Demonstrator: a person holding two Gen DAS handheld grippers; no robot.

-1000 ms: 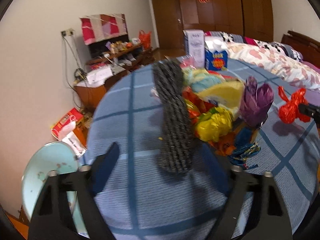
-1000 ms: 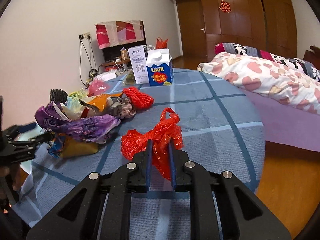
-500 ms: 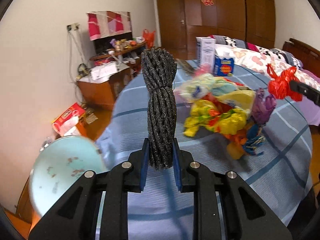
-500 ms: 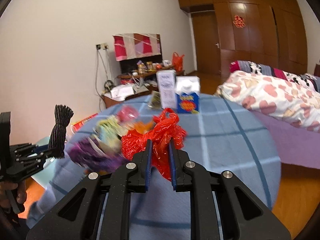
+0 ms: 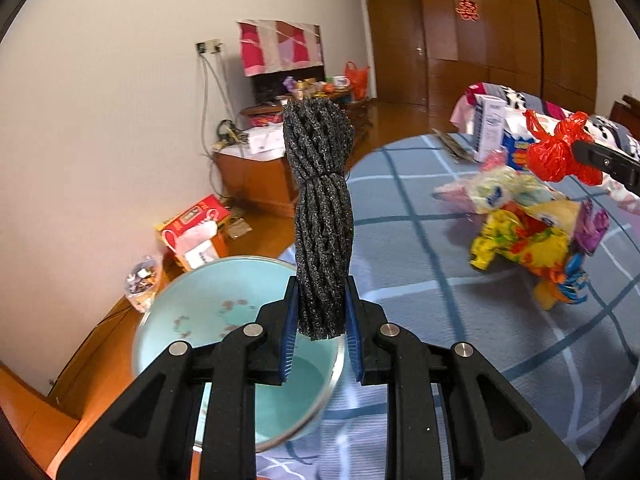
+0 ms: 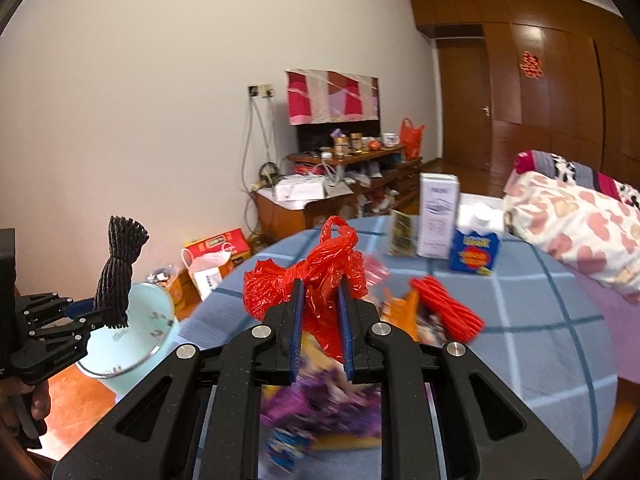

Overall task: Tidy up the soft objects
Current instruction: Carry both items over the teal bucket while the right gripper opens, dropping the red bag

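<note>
My left gripper (image 5: 320, 300) is shut on the lower end of a dark grey knitted bundle (image 5: 320, 216), which stands upright above the pale blue basin (image 5: 192, 312). From the right wrist view the same bundle (image 6: 120, 272) hangs over the basin (image 6: 148, 336) at the left. My right gripper (image 6: 320, 300) is shut on a crumpled red plastic bag (image 6: 316, 272), held above the table; the red bag (image 5: 560, 152) also shows at the right of the left wrist view. A heap of coloured plastic bags (image 5: 528, 228) lies on the blue checked tablecloth (image 5: 420, 240).
A red knitted bundle (image 6: 444, 308) lies on the table. Two cartons (image 6: 452, 224) stand at its far side. A bed with a heart-pattern quilt (image 6: 580, 224) is to the right. A low cabinet (image 5: 256, 168) and a red box (image 5: 192, 224) stand by the wall.
My left gripper closed on the grey bundle, lifted it and carried it left over the basin. My right gripper raised the red bag off the table and swung it left.
</note>
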